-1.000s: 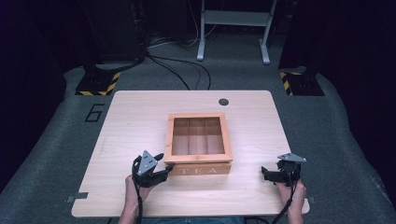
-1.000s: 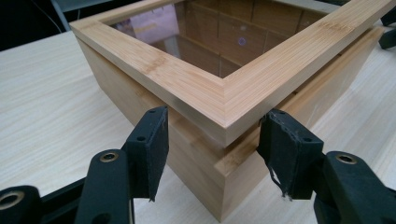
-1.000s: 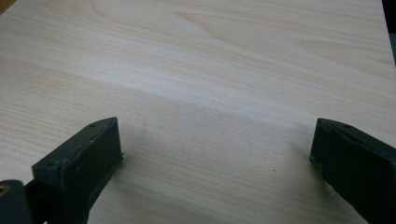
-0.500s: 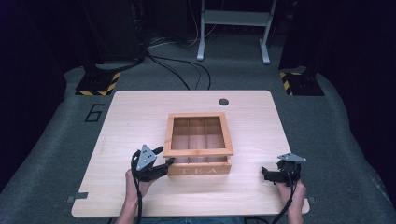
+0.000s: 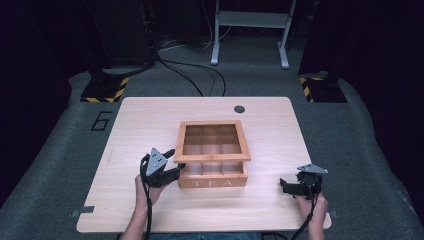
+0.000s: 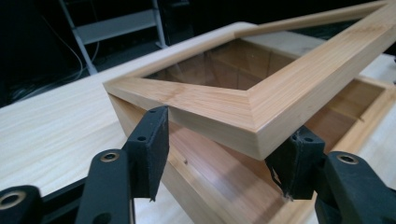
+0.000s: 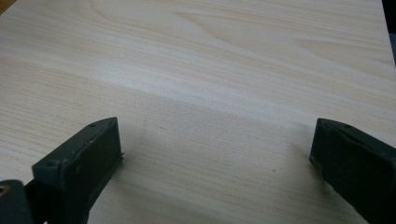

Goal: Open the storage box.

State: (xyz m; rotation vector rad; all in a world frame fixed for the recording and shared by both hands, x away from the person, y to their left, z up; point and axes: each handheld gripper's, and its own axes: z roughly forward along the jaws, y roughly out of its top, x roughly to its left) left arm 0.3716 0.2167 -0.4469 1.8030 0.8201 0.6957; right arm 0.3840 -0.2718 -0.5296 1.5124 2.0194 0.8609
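Left tool (image 5: pixel 172 161): at the near left corner of the tea box, held in the person's left hand (image 5: pixel 149 187). In the left gripper view the tool (image 6: pixel 224 158) has its jaws narrowed on the corner of the lid (image 6: pixel 261 112), one pad (image 6: pixel 150 149) against the lid's front edge, the other (image 6: pixel 296 163) against its side edge. The jaws have just been closing a little, with the lid corner between them. Grip: on the lid.

Lid (image 5: pixel 212 141): wooden frame with a clear pane, raised at the near side and tilted above the box; a gap shows between frame and box wall in the left gripper view.

Box (image 5: pixel 212 180): light wood, "TEA" lettered on the front, set near the middle of the table, slightly toward the person. Inner dividers show through the pane; contents cannot be told.

Right tool (image 5: pixel 289 187): near the right front of the table, well apart from the box, held in the right hand (image 5: pixel 312 205). In the right gripper view the tool (image 7: pixel 215 154) has its jaws wide, with bare wood between them, gripping nothing.

Table (image 5: pixel 150 120): pale wood, with a small dark round cap (image 5: pixel 239 108) near its far edge.

Floor (image 5: pixel 65 150): grey carpet, marked "6" (image 5: pixel 101 120) left of the table; cables (image 5: pixel 195 75) and a metal stand (image 5: pixel 250 30) beyond.
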